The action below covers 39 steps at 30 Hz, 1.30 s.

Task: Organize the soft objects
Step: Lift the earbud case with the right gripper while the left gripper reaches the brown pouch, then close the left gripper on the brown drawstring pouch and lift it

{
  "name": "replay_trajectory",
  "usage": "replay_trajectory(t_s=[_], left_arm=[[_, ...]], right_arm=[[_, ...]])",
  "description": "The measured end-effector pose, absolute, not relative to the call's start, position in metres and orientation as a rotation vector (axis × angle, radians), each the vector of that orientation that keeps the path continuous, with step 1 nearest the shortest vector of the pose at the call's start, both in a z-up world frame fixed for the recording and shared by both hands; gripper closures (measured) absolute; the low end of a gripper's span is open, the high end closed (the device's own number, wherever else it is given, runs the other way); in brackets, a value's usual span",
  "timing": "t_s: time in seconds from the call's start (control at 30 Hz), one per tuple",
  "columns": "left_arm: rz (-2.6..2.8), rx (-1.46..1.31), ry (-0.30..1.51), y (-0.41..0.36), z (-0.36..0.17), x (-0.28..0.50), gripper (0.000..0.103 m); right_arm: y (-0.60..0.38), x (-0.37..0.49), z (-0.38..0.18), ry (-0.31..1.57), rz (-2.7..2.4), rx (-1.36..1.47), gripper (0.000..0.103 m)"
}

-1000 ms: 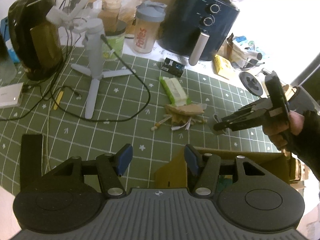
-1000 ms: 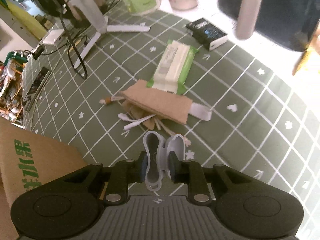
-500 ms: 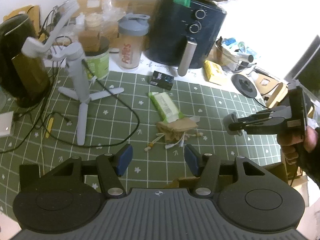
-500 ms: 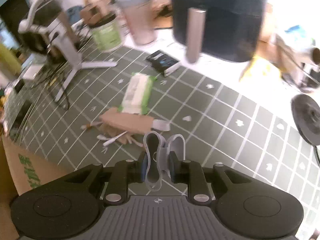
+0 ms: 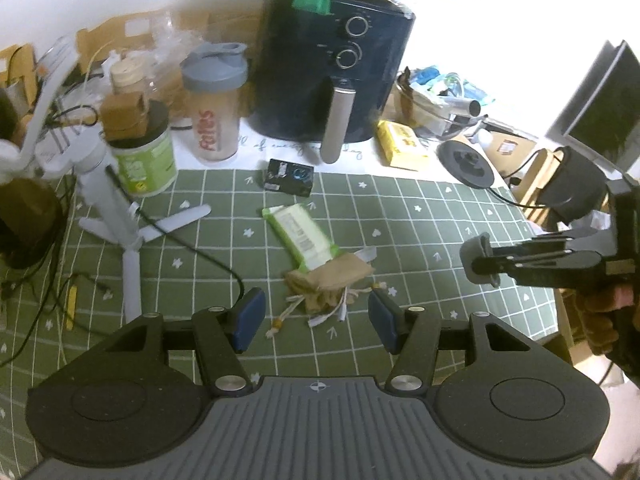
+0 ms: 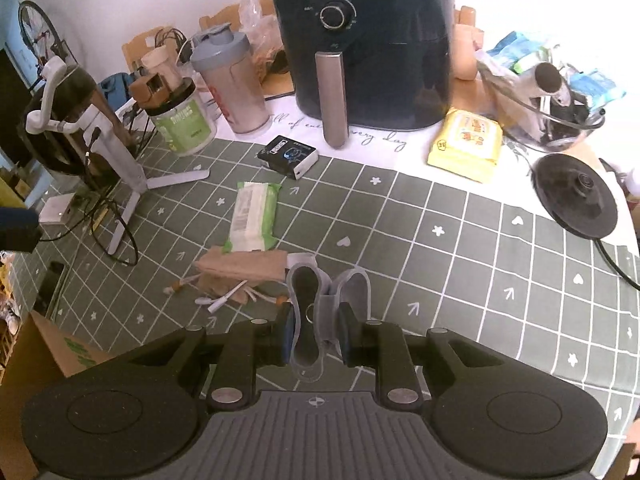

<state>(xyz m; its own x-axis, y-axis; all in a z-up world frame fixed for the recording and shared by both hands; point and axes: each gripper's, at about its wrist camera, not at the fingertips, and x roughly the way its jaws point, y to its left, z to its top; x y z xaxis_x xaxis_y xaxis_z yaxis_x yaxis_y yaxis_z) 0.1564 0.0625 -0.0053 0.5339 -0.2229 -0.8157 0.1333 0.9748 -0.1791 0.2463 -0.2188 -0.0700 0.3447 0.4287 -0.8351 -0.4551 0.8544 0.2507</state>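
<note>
Two grippers are in view. The right gripper [image 6: 313, 334] pinches one soft grey case [image 6: 320, 312], translucent, folded, rubbery-looking, held above the green mat [image 6: 460, 248]; the left wrist view shows it as a grey lump [image 5: 478, 258] at the fingertips. The left gripper [image 5: 312, 320] hangs spread wide, holding nothing. On the mat lie one green-and-white wipes pack [image 6: 253, 216] and, touching its near end, one tan drawstring pouch [image 6: 242, 266] with white cords. One yellow wipes pack [image 6: 466, 144] sits beside one air fryer [image 6: 368, 40].

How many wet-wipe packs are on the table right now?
2: a green wipe pack on the grid mat, touching the tan pouch; a yellow wipe pack right of the air fryer. Clutter may hide more.
</note>
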Motion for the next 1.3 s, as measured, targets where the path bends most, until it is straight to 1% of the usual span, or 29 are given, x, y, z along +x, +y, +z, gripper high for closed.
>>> replay_trajectory(t_s=[0.4, 0.8, 0.9, 0.97, 1.03, 1.07, 1.1, 1.17, 1.2, 1.23, 1.3], left_arm=[[-0.363, 0.003, 1.006, 0.048, -0.034, 0.192, 0.047], [-0.516, 0.286, 1.018, 0.015, -0.093, 0.219, 0.048], [-0.534, 0.366, 1.018, 0.007, -0.111, 0.224, 0.050], [-0.530, 0.415, 1.031, 0.003, -0.123, 0.229, 0.062], [-0.530, 0.435, 1.048, 0.001, -0.134, 0.234, 0.067], [-0.529, 0.440, 1.062, 0.001, -0.140, 0.237, 0.072], [-0.528, 0.446, 1.076, 0.000, -0.145, 0.240, 0.074], [-0.542, 0.446, 1.084, -0.001, -0.149, 0.242, 0.088], [-0.549, 0.447, 1.078, -0.001, -0.148, 0.241, 0.089], [-0.557, 0.449, 1.069, -0.002, -0.145, 0.240, 0.095], [-0.569, 0.451, 1.056, -0.004, -0.139, 0.238, 0.095]], right_arm=[[-0.246, 0.218, -0.057, 1.059, 0.483, 0.054, 0.078], [-0.273, 0.186, -0.046, 1.032, 0.384, 0.170, 0.078], [-0.280, 0.177, -0.042, 1.021, 0.359, 0.199, 0.078], [-0.284, 0.172, -0.039, 1.014, 0.345, 0.219, 0.078], [-0.287, 0.168, -0.038, 1.010, 0.335, 0.230, 0.078], [-0.289, 0.166, -0.038, 1.010, 0.329, 0.235, 0.078], [-0.291, 0.164, -0.038, 1.011, 0.322, 0.239, 0.078], [-0.293, 0.160, -0.039, 1.012, 0.312, 0.246, 0.078], [-0.295, 0.158, -0.038, 1.011, 0.308, 0.251, 0.078], [-0.296, 0.157, -0.038, 1.011, 0.305, 0.255, 0.078], [-0.299, 0.153, -0.038, 1.009, 0.297, 0.262, 0.078]])
